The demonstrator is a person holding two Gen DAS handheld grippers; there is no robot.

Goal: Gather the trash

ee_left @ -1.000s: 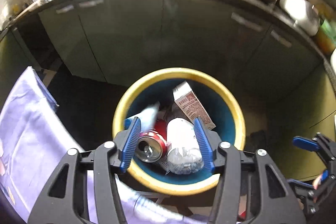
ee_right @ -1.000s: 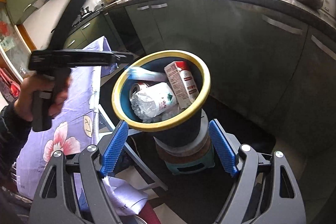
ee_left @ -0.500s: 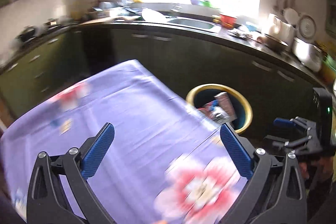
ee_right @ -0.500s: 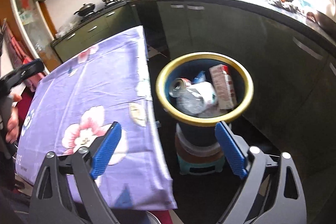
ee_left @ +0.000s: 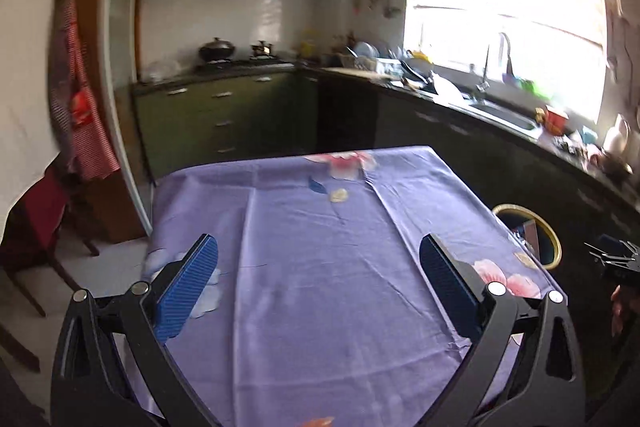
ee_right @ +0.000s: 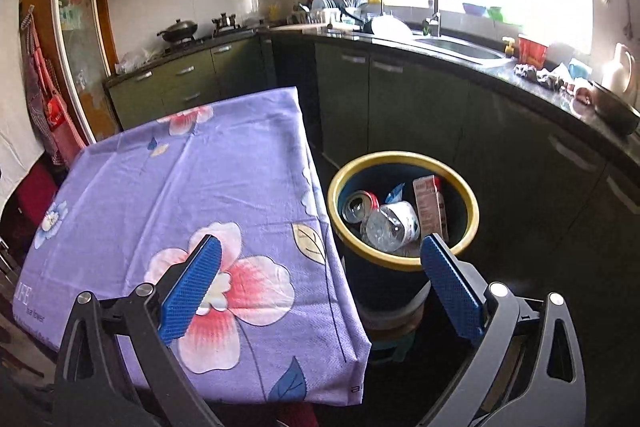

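A dark bin with a yellow rim [ee_right: 472, 207] stands on a stool right of the table. Inside lie a red can [ee_right: 360, 205], a crushed clear bottle [ee_right: 390, 227], a carton [ee_right: 428, 211] and a blue wrapper [ee_right: 394, 193]. My right gripper [ee_right: 320, 239] hovers over the table's near corner beside the bin, jaws opening, nothing between them. My left gripper [ee_left: 318, 243] hangs open and empty over the purple flowered tablecloth [ee_left: 320, 187]. In the left wrist view the bin's rim [ee_left: 554, 247] peeks past the table's right edge.
Dark green cabinets and a counter with a sink [ee_right: 460, 47] curve behind the bin. A stool [ee_right: 392, 323] carries the bin. At the table's left stands a chair with red fabric [ee_left: 36, 215]. A hand [ee_left: 620, 303] shows at the right edge.
My left gripper swung away from above the bin to over the table and its jaws spread wide. The right gripper drew back and opened further. The blue wrapper now lies in the bin.
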